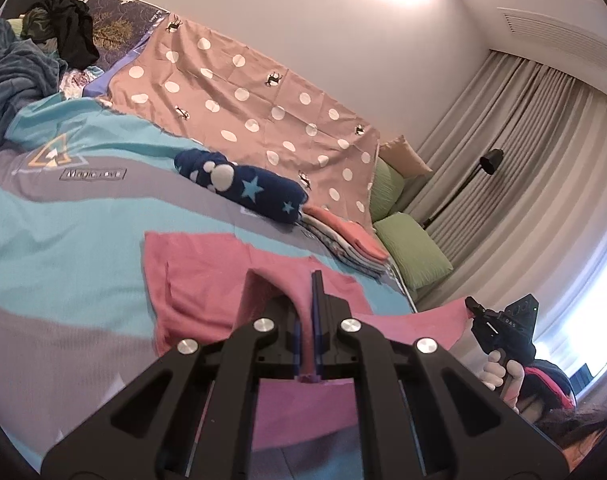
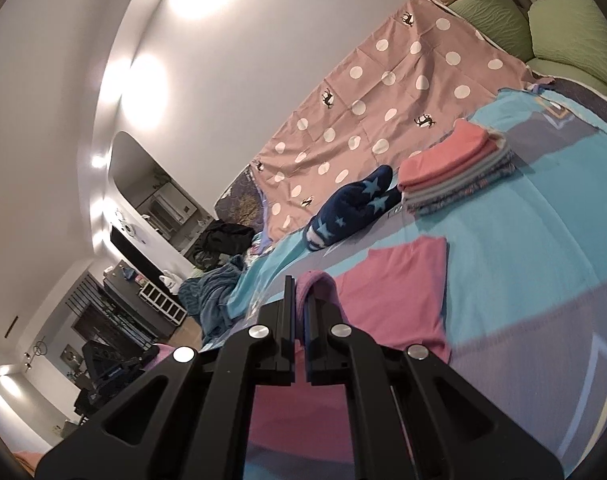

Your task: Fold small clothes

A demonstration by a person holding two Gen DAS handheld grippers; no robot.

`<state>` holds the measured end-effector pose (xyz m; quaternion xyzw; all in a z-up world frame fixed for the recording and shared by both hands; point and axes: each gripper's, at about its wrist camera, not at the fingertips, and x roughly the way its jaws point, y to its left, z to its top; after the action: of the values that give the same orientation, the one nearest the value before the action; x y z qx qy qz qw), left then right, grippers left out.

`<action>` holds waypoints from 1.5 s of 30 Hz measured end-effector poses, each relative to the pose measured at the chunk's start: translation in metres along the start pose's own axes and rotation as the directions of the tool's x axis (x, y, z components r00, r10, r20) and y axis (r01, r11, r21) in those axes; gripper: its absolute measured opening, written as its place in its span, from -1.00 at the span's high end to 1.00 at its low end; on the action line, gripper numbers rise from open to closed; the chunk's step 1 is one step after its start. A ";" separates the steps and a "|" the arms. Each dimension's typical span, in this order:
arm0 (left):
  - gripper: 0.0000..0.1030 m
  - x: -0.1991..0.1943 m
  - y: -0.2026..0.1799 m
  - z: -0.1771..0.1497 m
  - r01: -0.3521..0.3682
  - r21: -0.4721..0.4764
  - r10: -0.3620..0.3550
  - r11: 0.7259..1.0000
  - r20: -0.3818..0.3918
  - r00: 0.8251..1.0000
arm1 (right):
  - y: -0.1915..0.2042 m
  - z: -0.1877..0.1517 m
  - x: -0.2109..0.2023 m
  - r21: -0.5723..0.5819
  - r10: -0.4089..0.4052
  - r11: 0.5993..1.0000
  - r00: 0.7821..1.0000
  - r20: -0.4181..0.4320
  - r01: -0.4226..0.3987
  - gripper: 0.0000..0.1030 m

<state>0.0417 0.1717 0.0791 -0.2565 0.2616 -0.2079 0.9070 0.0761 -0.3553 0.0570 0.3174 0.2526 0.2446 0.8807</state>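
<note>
On the bed's turquoise-and-grey patterned cover (image 1: 63, 240), we are midway through a fold of a small pink knit garment (image 1: 207, 276), its far portion lying flat on the cover while the near edge is lifted toward us. Our left gripper (image 1: 307, 300) is pinched shut on a fold of that pink fabric, which drapes over and between its fingers; our right gripper (image 2: 299, 304) is likewise clamped on another bit of the same edge, a pink loop rising from its closed fingers. From the left wrist view we also see the right gripper at the frame's edge, held by a hand (image 1: 503, 376) and trailing the pink cloth. Beyond the garment lie a rolled navy fleece piece with pale blue stars (image 1: 243, 188) and a neat stack of folded pink and grey clothes (image 2: 455, 168), near a beige sheet with white polka dots (image 2: 383, 92). We judge the step in hand to be carrying the held edge across the garment. Next, we reckon, both grippers must travel together, keep the edge taut and level, lay it squarely over the far edge, then let go.
</note>
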 end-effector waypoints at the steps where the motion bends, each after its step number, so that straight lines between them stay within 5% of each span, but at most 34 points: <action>1: 0.92 0.009 0.005 0.008 -0.006 -0.003 0.006 1.000 0.000 1.000 | -0.003 0.005 0.008 0.000 -0.005 1.000 1.000 -0.007 0.005 0.94; 11: 0.91 0.118 0.067 0.060 -0.070 -0.047 0.066 0.996 -0.097 0.993 | -0.045 0.045 0.120 -0.038 -0.167 0.986 0.982 -0.091 0.164 0.94; 16: 0.89 0.198 0.123 0.059 -0.171 -0.098 0.144 0.980 -0.231 0.962 | -0.079 0.051 0.186 -0.049 -0.294 0.956 0.941 -0.167 0.290 0.92; 19: 0.86 0.221 0.146 0.050 -0.201 -0.138 0.157 0.970 -0.279 0.947 | -0.095 0.045 0.204 -0.060 -0.368 0.930 0.910 -0.194 0.363 0.71; 22: 0.75 0.218 0.143 0.051 -0.183 -0.100 0.152 0.978 -0.258 0.954 | -0.101 0.040 0.200 -0.081 -0.385 0.923 0.904 -0.187 0.376 0.63; 23: 0.58 0.215 0.140 0.051 -0.181 -0.087 0.155 0.980 -0.250 0.956 | -0.101 0.039 0.198 -0.093 -0.395 0.919 0.900 -0.183 0.384 0.61; 24: 0.11 0.209 0.138 0.054 -0.195 -0.068 0.175 0.978 -0.230 0.957 | -0.102 0.039 0.196 -0.106 -0.402 0.915 0.897 -0.182 0.389 0.59; 26: -0.14 0.190 0.130 0.060 -0.250 -0.001 0.247 0.968 -0.156 0.956 | -0.101 0.037 0.195 -0.124 -0.407 0.913 0.895 -0.185 0.389 0.53; 30: -0.16 0.166 0.126 0.064 -0.262 0.046 0.265 0.964 -0.120 0.957 | -0.091 0.031 0.199 -0.208 -0.428 0.897 0.884 -0.190 0.390 0.42; 35: -0.18 0.182 0.140 0.052 -0.287 0.064 0.294 0.956 -0.217 0.931 | -0.092 0.029 0.209 -0.228 -0.434 0.893 0.876 -0.210 0.388 0.40; 40: -0.18 0.214 0.140 0.050 -0.259 0.095 0.276 0.961 -0.269 0.923 | -0.097 0.031 0.211 -0.218 -0.444 0.890 0.868 -0.221 0.400 0.40; 43: -0.19 0.238 0.127 0.045 -0.277 0.216 0.332 0.936 -0.287 0.898 | -0.097 0.030 0.210 -0.214 -0.436 0.895 0.871 -0.226 0.392 0.40; 45: -0.19 0.252 0.122 0.038 -0.410 0.367 0.511 0.835 -0.240 0.825 | -0.096 0.028 0.212 -0.222 -0.428 0.898 0.872 -0.237 0.381 0.40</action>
<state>0.2891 0.1520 -0.0561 -0.0059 0.4287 -0.0568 0.9016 0.2785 -0.3075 -0.0507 0.1442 0.4137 0.1171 0.8913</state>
